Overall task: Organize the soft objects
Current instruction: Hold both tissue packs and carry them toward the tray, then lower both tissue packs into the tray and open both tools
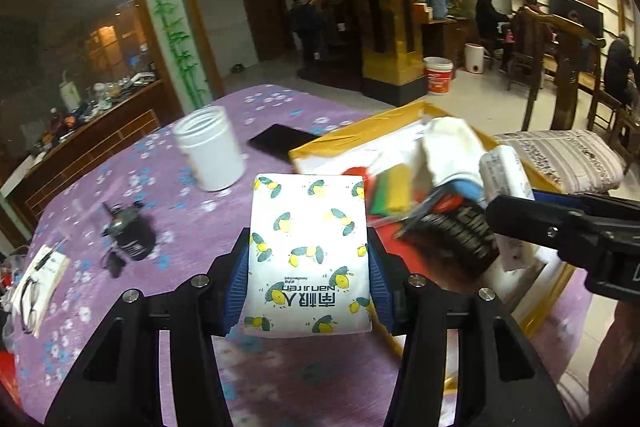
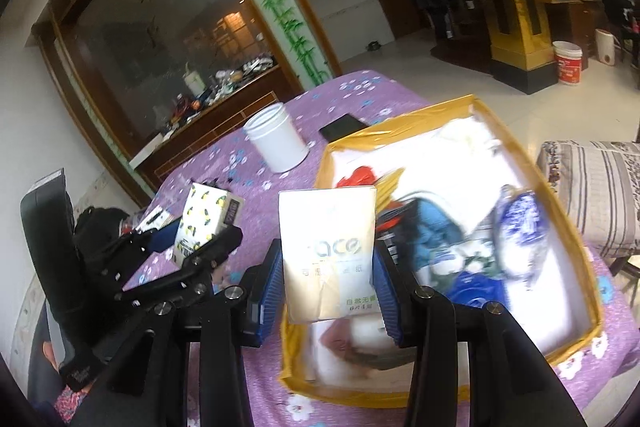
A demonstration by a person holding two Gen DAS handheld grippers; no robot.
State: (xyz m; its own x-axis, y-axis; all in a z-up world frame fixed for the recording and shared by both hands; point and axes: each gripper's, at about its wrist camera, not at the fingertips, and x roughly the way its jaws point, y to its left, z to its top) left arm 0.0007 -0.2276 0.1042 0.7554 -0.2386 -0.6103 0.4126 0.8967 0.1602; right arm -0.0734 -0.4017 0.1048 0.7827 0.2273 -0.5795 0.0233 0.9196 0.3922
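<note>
Two packs are in our grips above the purple flowered tablecloth [image 1: 192, 227]: left gripper [image 1: 308, 259] clamps the lemon-print tissue pack [image 1: 308, 247], right gripper [image 2: 328, 267] the cream-gold tissue pack [image 2: 328, 251]. Neither lies yet in the yellow-rimmed box [image 2: 560, 203] of soft things.

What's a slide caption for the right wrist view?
Right gripper holds a gold tissue pack over the yellow-rimmed box.

Both wrist cameras look close down their own fingers, sharing the purple table [image 1: 100, 195], white jar [image 2: 277, 143] and yellow-rimmed box [image 2: 568, 211].
</note>
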